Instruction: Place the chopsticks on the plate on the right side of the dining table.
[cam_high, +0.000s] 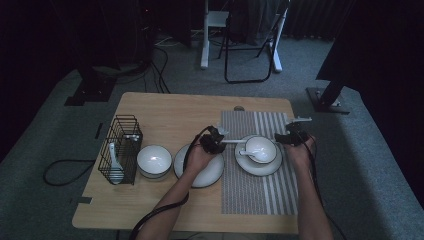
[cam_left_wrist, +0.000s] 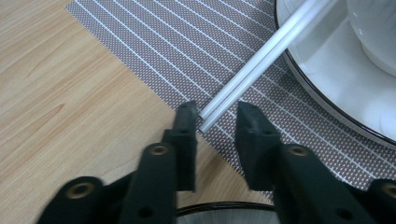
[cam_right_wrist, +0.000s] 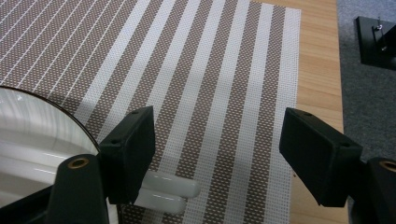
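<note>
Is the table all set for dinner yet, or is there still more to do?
Partly. Done: a bowl with a spoon sits on its plate on the placemat. In hand: white chopsticks lie across that plate, their tips between the left gripper's open jaws; the right gripper is open at their other end. Left, probably: the second bowl and plate.

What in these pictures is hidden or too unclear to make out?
- White chopsticks: left gripper view, far ends cut off by the top edge.
- Same pair, right gripper view: one of the right tongs' black pads covers part.
- Black wire basket: high view, contents too dim and small.
</note>
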